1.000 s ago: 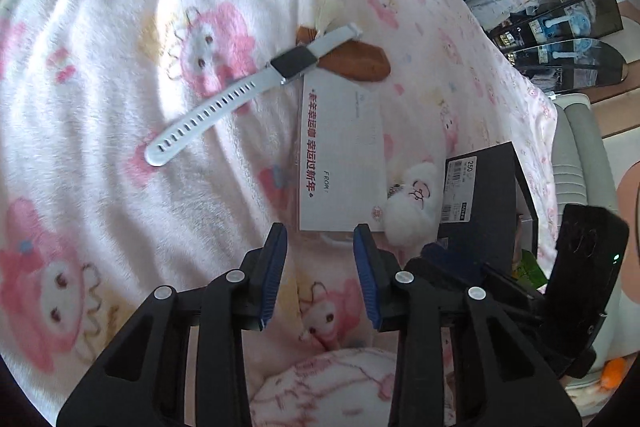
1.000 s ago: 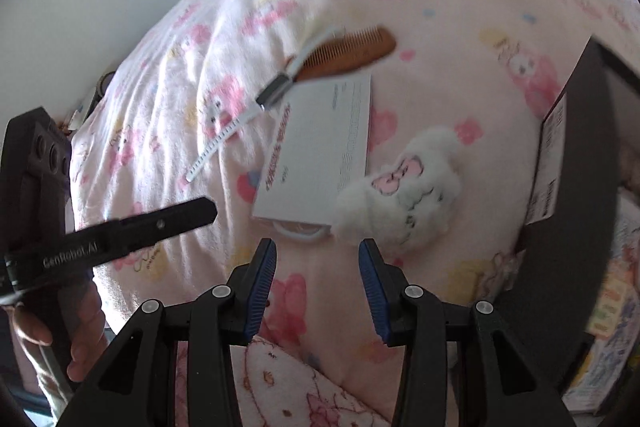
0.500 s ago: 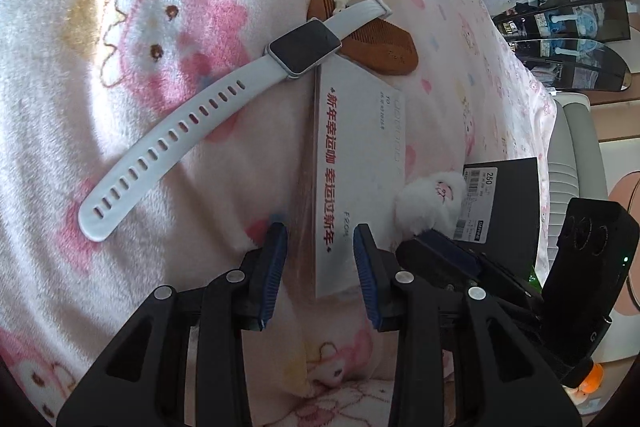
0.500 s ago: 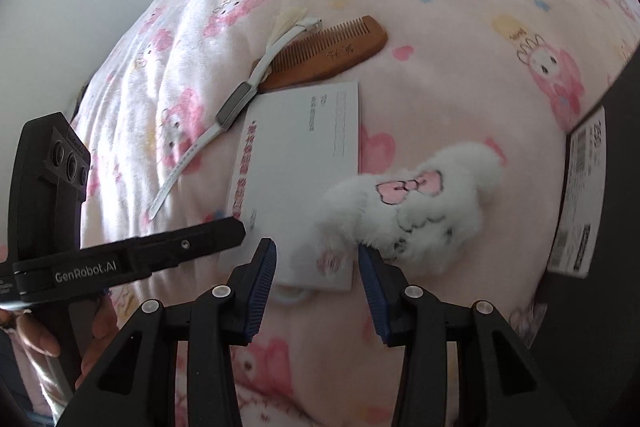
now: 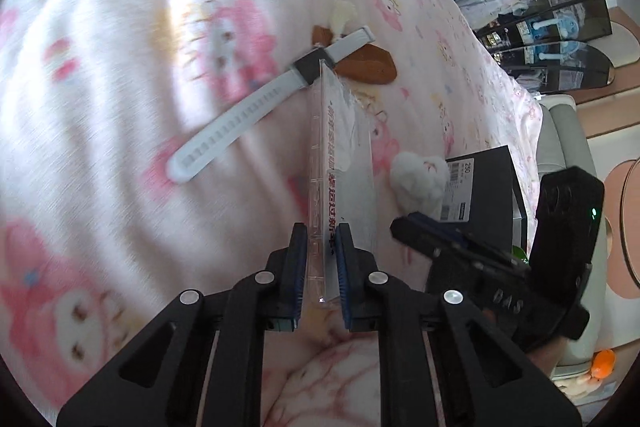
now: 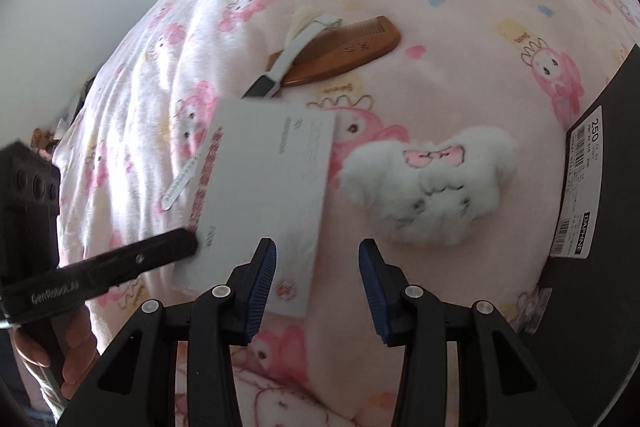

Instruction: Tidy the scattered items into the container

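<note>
My left gripper is shut on the near edge of a white envelope with red characters, tilted up off the pink blanket; the envelope also shows in the right wrist view. A white smartwatch lies just beyond it, its strap across a brown wooden comb. A white plush toy with a pink bow lies right of the envelope. My right gripper is open and empty, just short of the plush and the envelope's corner. The black box stands at the right.
The pink cartoon-print blanket covers the bed, with folds. A dark cabinet with glass shelves stands beyond the bed. The black box also shows in the left wrist view.
My left gripper has shut on the envelope's edge and lifted it so it stands tilted. My right gripper has moved forward toward the plush and stayed open.
</note>
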`<state>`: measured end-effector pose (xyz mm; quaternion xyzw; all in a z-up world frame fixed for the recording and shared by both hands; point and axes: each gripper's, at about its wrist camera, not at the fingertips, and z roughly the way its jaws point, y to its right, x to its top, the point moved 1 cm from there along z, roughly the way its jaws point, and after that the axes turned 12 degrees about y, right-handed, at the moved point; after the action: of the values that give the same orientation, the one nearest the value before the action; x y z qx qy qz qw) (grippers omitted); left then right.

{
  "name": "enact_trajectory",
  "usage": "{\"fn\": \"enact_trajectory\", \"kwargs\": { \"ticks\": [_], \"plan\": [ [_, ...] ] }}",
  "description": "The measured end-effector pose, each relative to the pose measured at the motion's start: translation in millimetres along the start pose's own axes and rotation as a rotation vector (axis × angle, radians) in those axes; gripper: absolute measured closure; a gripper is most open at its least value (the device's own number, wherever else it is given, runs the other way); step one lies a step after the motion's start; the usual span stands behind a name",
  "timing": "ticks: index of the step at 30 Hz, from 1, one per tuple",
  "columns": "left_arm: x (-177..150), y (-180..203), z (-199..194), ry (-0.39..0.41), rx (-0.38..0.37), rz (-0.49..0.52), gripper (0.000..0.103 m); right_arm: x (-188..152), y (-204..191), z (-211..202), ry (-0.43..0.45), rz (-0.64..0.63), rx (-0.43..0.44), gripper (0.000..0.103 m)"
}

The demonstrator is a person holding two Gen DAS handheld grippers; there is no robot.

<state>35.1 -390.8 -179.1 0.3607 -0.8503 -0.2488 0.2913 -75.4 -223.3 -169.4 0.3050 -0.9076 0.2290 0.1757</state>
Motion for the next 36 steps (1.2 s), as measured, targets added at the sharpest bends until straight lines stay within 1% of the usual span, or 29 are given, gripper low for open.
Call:
{"fn": "enact_trajectory", "kwargs": {
  "ticks": [2,4,5,7,10,13,15,17,18,19,20,23,25,28,30,32,33,35,36],
  "plan": [
    [-3.3,-7.5,-2.7,-0.004,0.016,-0.009,0.09,-3.8,-6.5,6.1,-0.019,-0.015,0.008,0.064],
    [-4.5,-11.1,-1.5,-0.006,0.059,0.0,0.09,-8.0,-9.8,14.8,-0.054,-0.008,0.028,0.064],
    [-4.3,-11.2,-0.5,-0.009,0.061,0.002,0.09,-10.1,-10.1,18.8,-0.07,-0.001,0.036,0.064],
    [-3.4,-8.4,2.0,-0.013,0.032,-0.005,0.09,-15.1,-9.7,25.3,-0.101,0.01,0.054,0.064],
    [-1.7,0.4,6.2,-0.013,0.036,0.013,0.09,-15.4,-12.5,26.7,-0.12,0.016,0.101,0.064],
    [-1.6,14.5,5.3,-0.008,0.021,0.033,0.089,-12.8,-17.7,18.3,-0.104,0.012,0.149,0.064],
    [-2.2,23.4,1.7,-0.001,0.021,0.055,0.088,-12.3,-19.2,14.3,-0.091,-0.001,0.141,0.064],
    [-1.5,31.8,0.5,-0.004,-0.026,0.049,0.088,-12.9,-18.4,11.7,-0.087,0.004,0.148,0.064],
    [-0.9,37.2,0.5,-0.004,-0.036,0.051,0.086,-13.5,-18.0,9.6,-0.089,0.012,0.158,0.064],
    [-0.2,43.3,0.9,-0.001,-0.029,0.066,0.086,-14.0,-17.7,6.6,-0.081,0.013,0.159,0.064],
    [0.3,49.4,1.5,-0.002,-0.028,0.081,0.086,-14.4,-17.7,4.2,-0.069,0.007,0.153,0.064],
    [1.0,69.5,5.5,-0.023,-0.068,0.104,0.086,-19.5,-15.2,-10.4,-0.049,-0.035,0.135,0.064],
    [-0.5,85.5,11.8,-0.045,-0.092,0.132,0.085,-26.5,-14.6,-19.4,-0.03,-0.093,0.092,0.064],
    [-4.5,105.6,24.7,-0.08,-0.093,0.172,0.082,-33.4,-11.6,-29.5,-0.011,-0.138,0.062,0.064],
    [-7.6,113.2,31.4,-0.098,-0.093,0.176,0.08,-36.0,-10.4,-27.8,-0.002,-0.111,0.068,0.063],
    [-7.9,115.0,35.6,-0.112,-0.115,0.148,0.08,-36.3,-4.4,-27.4,-0.007,-0.057,0.082,0.063],
    [-7.5,115.2,36.6,-0.114,-0.124,0.14,0.08,-36.2,-1.4,-28.7,-0.01,-0.023,0.106,0.063],
    [-7.1,113.6,35.5,-0.103,-0.112,0.138,0.08,-36.0,0.4,-33.0,-0.006,0.024,0.165,0.063],
    [-6.6,111.8,34.1,-0.093,-0.1,0.136,0.08,-35.0,0.7,-34.9,-0.003,0.033,0.168,0.063]
  ]
}}
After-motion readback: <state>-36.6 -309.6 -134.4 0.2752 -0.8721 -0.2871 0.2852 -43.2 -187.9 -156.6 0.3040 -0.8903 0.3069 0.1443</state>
